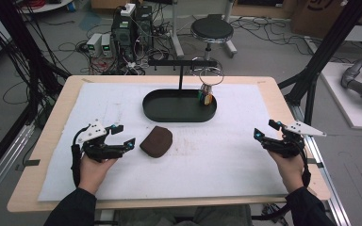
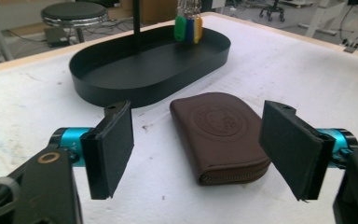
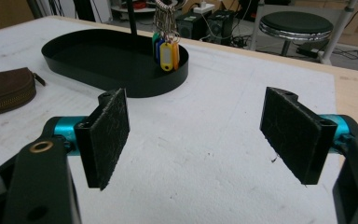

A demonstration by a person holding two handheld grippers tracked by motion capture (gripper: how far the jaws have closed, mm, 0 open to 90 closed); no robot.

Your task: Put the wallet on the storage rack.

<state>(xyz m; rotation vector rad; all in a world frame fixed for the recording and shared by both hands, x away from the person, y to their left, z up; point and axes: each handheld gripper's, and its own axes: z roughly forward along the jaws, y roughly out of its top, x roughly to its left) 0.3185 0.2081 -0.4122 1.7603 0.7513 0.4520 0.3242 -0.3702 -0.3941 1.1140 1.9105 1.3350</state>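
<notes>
Brown pouch (image 2: pixel 221 135) untouched, seemingly just ahead | left claw (image 2: pixel 205 154) wide open, empty | right claw (image 3: pixel 200 140) likewise

A black oval tray (image 1: pixel 151 111) sits toward the far side of the bench (image 1: pixel 37 155), which is covered by a white mat (image 1: pixel 217 160). A stand (image 1: pixel 181 70) rises from the tray, with coloured key tags (image 3: pixel 167 55) hanging at one end. A round stool (image 1: pixel 212 29) stands on the floor beyond
</notes>
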